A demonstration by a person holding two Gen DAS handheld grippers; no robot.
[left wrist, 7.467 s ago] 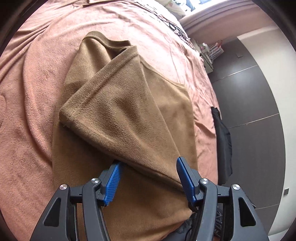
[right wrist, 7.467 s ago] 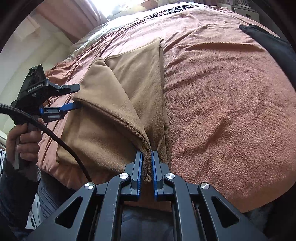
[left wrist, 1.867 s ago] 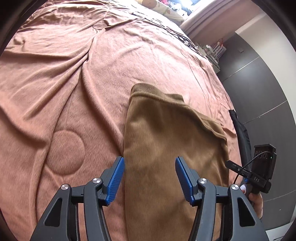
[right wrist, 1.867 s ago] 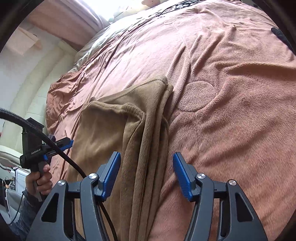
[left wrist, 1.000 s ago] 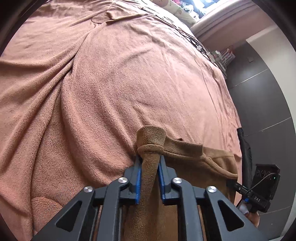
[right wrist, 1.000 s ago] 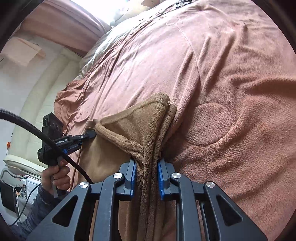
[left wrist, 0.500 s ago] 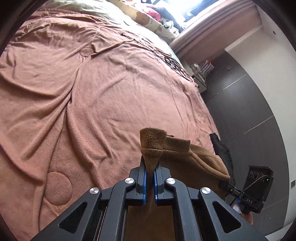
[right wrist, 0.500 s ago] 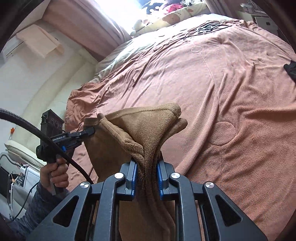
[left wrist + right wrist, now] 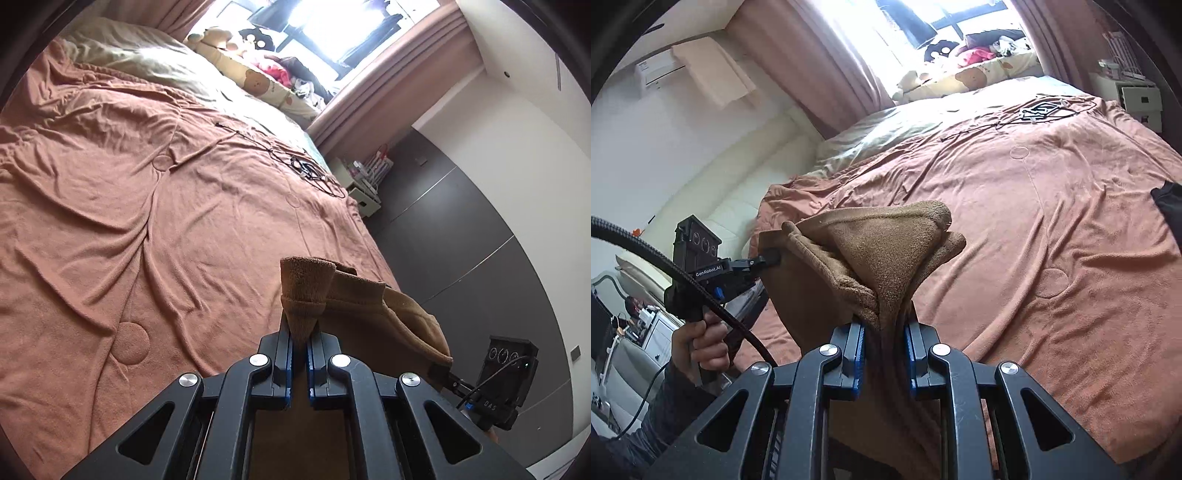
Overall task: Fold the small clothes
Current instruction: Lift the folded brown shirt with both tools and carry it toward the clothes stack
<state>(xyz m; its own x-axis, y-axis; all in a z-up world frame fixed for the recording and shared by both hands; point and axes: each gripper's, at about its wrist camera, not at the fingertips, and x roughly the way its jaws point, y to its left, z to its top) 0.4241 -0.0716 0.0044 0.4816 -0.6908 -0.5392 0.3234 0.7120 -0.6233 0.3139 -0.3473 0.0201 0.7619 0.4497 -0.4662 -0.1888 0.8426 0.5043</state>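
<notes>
While the rust-brown bedspread (image 9: 155, 229) fills the ground beyond both tongs, its near edge is cut off by their black frames, and the window end is washed out by glare, so the pillows and soft toys there are hard to make out. Ahead of the tongs hangs the brown fleece garment (image 9: 886, 251), held clear of the bed; its lower part drops out of sight behind the frames, so its full length cannot be seen. Half a second ago it hung lower against the bedspread, and more of the room now shows above it. Its top edge is the long axis, stretched roughly level from one pair of tongs to the other, with the cloth falling downward from it. The left gripper (image 9: 299, 347) is clamped tight on one bunched corner, the right gripper (image 9: 884, 343) on the thicker folded corner opposite. A dark cloth (image 9: 1169, 206) lies far right of the right tongs.
</notes>
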